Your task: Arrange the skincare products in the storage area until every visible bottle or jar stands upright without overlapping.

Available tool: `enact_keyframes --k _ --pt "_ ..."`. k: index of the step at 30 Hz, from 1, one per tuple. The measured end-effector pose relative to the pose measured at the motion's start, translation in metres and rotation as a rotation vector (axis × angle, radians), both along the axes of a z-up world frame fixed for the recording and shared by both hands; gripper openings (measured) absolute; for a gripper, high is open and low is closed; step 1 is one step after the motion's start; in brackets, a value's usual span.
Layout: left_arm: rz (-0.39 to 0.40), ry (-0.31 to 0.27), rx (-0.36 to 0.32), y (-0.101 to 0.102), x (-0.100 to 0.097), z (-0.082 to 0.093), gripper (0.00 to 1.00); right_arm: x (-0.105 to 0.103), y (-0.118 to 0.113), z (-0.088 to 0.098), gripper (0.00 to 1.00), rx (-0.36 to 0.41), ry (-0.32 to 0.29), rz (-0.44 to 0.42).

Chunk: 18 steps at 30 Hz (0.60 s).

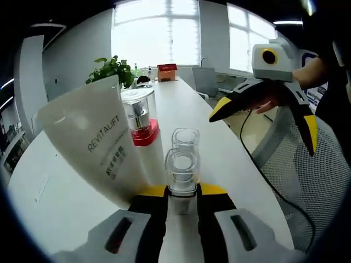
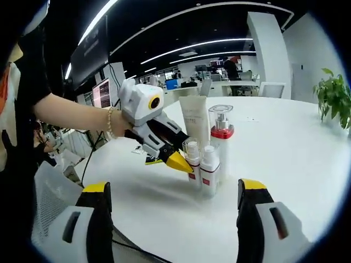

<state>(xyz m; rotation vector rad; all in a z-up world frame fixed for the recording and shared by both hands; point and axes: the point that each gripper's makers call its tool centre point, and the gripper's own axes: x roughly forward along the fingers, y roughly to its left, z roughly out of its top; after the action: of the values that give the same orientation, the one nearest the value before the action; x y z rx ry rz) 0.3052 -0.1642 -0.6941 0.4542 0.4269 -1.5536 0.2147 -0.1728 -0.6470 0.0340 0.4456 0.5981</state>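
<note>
One small clear-capped bottle (image 1: pixel 182 175) upright between the left gripper (image 1: pixel 182 192) jaws.

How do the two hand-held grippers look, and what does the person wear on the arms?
Each hand-held gripper has black jaws with yellow tips and a pale grey body: left, right. A black cable hangs from the right one. The person wears a bracelet and a black sleeve.

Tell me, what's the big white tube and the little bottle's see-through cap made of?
The white tube looks like soft matte plastic: dull, with printed lettering and a flat crimped end. The small bottle's cap, held by the left gripper, seems clear hard plastic, though glass is possible: you see through it, and it glints.
</note>
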Motion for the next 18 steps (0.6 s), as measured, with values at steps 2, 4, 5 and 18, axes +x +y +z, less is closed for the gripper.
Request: enact_keyframes --k 2,4,5,18 --pt "0.001 0.002 0.001 -0.0003 0.0009 -0.0003 0.21 0.0002 -0.0004 -0.0002 0.95 0.000 0.000 -0.001" --pt "0.000 0.001 0.002 -0.0002 0.0012 -0.0002 0.21 0.0003 -0.0005 -0.0004 0.95 0.000 0.002 -0.001" --pt "0.000 0.004 0.001 -0.0004 -0.0002 0.0007 0.20 0.0002 -0.0004 -0.0006 0.95 0.000 0.003 -0.001" --pt "0.003 0.002 0.002 0.0030 -0.0045 0.0071 0.22 0.0002 -0.0001 -0.0017 0.95 -0.008 0.001 0.006"
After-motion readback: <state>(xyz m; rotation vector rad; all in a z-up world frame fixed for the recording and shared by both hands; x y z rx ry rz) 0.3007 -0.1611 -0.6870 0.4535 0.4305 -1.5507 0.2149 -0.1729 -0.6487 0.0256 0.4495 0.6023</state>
